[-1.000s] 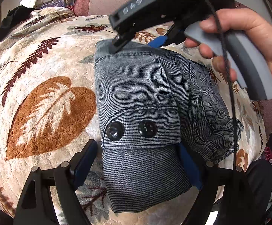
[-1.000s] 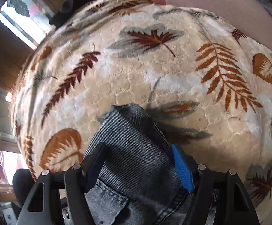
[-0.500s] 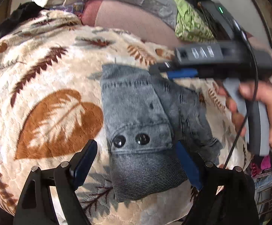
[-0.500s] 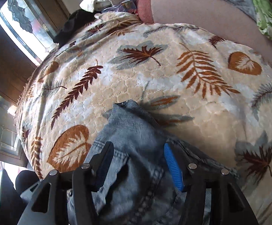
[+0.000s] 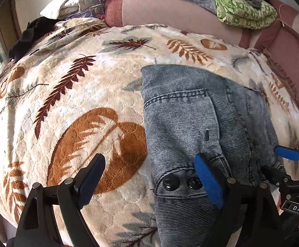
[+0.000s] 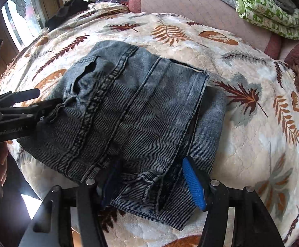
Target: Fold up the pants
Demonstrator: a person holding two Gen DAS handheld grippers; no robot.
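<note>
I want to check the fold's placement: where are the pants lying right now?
The folded grey denim pants lie on the leaf-print blanket, at the near edge in both wrist views, with the big orange leaf just to their left in the left wrist view.

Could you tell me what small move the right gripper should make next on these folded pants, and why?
Probably lift the right gripper clear. Its jaws have just been opening, and the near hem still lies between them. The grey pants already lie folded on the leaf-print blanket, and the left gripper is wide open.
</note>
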